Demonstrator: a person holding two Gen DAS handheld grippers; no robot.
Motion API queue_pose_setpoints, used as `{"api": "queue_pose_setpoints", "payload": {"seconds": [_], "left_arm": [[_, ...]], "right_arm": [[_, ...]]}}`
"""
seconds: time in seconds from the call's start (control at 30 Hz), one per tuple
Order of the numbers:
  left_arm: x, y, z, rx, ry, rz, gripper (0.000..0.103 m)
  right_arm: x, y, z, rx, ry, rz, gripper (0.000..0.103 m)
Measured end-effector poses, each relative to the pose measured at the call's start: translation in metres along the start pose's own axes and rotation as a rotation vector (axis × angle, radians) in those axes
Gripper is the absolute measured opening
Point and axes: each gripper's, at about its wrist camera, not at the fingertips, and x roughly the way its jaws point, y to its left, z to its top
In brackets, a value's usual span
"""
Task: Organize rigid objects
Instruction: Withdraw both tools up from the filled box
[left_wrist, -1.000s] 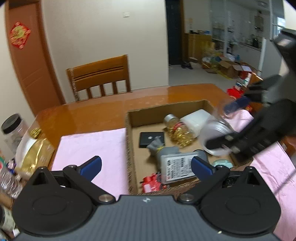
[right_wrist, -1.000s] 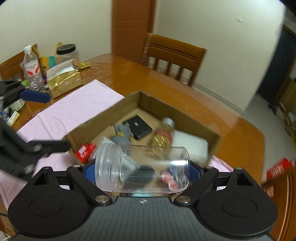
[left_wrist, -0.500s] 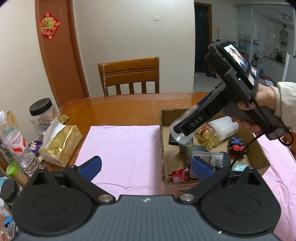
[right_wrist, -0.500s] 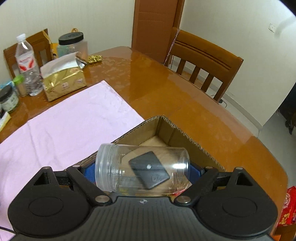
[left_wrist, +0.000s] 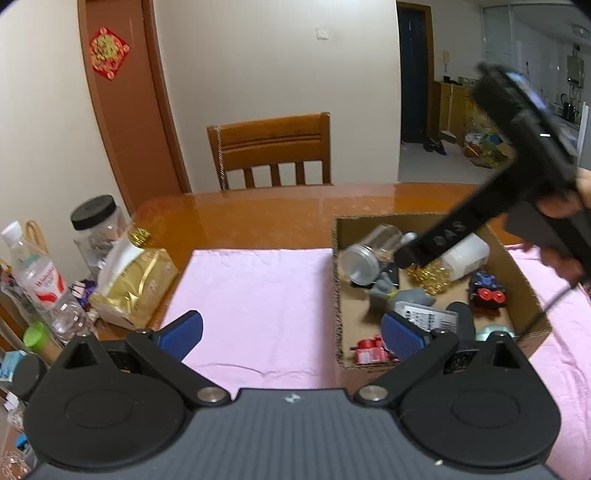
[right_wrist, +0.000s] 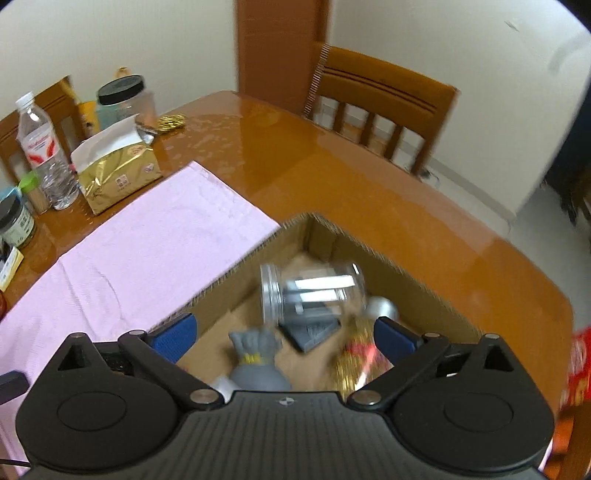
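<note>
A clear plastic jar (right_wrist: 310, 295) lies on its side inside the cardboard box (right_wrist: 229, 273), free of my right gripper (right_wrist: 282, 334). That gripper hovers over the box with its jaws opening and nothing between the blue pads. In the left wrist view the jar (left_wrist: 369, 254) rests at the box's (left_wrist: 369, 221) far left, just beside the right gripper's tip. The box also holds a grey pouch (right_wrist: 258, 358), a flat black square (right_wrist: 310, 328), a gold-bead jar (left_wrist: 432, 273), a white container (left_wrist: 465, 254) and a toy car (left_wrist: 487, 291). My left gripper (left_wrist: 291, 332) is open and empty over the pink cloth (left_wrist: 258, 295).
A gold foil bag (left_wrist: 136, 280), a water bottle (left_wrist: 40, 280) and a black-lidded jar (left_wrist: 96, 221) crowd the table's left edge. A wooden chair (left_wrist: 269, 147) stands behind the table. A person's hand (left_wrist: 565, 206) holds the right gripper above the box.
The clear jar has left the right gripper's pads and dropped into the box. The right jaws spread wider. The right gripper moved toward the box's far left corner.
</note>
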Motion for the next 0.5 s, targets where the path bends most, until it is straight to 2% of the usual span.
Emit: {"api": "queue_pose_setpoints", "payload": {"seconds": [0.2,0.37,0.5], "left_arm": [[0.003,-0.008,0.002,0.014,0.065,-0.004,0.102],[0.005,-0.021,0.003,0.025,0.145,-0.047,0.102],[0.002,-0.031,0.007,0.043,0.190,-0.082,0.102]], "right_arm": [[-0.044,0.008,-0.047,0.139,0.052,-0.126,0.103],[-0.078,0.020,-0.094,0.304,0.054,-0.247,0.103],[-0.096,0.032,-0.120,0.416,0.046,-0.258,0.103]]}}
